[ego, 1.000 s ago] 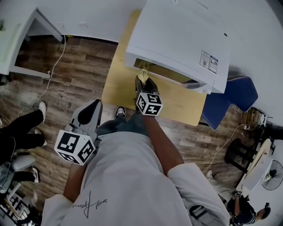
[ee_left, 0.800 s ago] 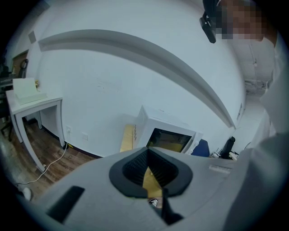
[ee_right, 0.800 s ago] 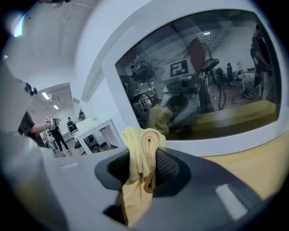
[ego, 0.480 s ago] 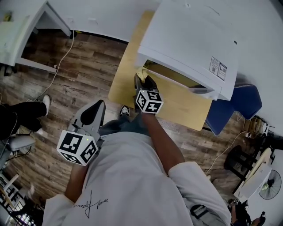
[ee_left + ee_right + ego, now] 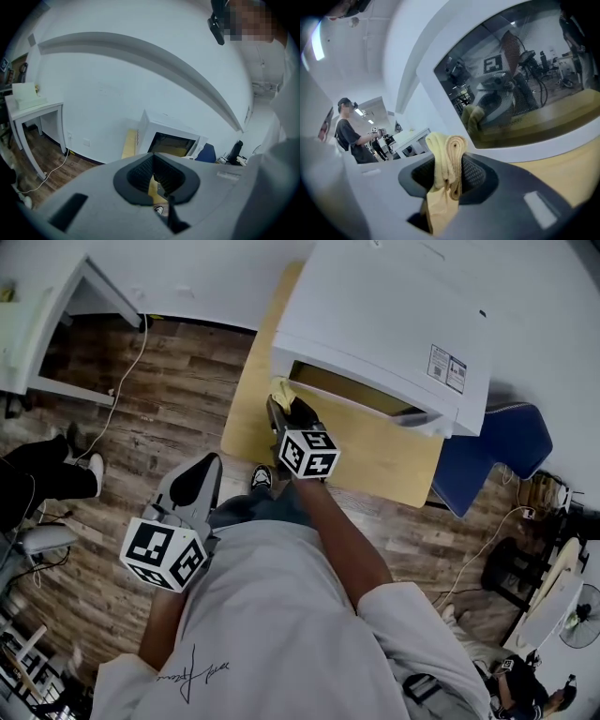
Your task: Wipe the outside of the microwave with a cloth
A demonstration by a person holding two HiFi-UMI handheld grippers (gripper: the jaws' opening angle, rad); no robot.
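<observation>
The right gripper (image 5: 447,174) is pressed onto the folded yellow cloth (image 5: 446,150), which is pinched between the pads, and the fold is pushed up past them. The cloth is carried right up to the lower left corner of the microwave (image 5: 394,324), just below its dark door window (image 5: 520,79). Whether contact is made cannot be told.

For a clean pass, the fold should be laid flat on the white frame and drawn rightward in overlapping strokes. Pressure is best kept light so the microwave is not shoved along the wooden table (image 5: 375,456), and the pinch kept firm so the cloth is not dragged out.

The left gripper (image 5: 200,470) is pressed together with nothing in it. It is held low on the near left, over the floor and well apart from the work.

A blue chair (image 5: 497,446) is seen right of the table, a white desk (image 5: 37,334) far left and a cable (image 5: 122,381) across the boards. A bystander (image 5: 349,136) is caught off to the left. Nothing is seen standing between cloth and door.
</observation>
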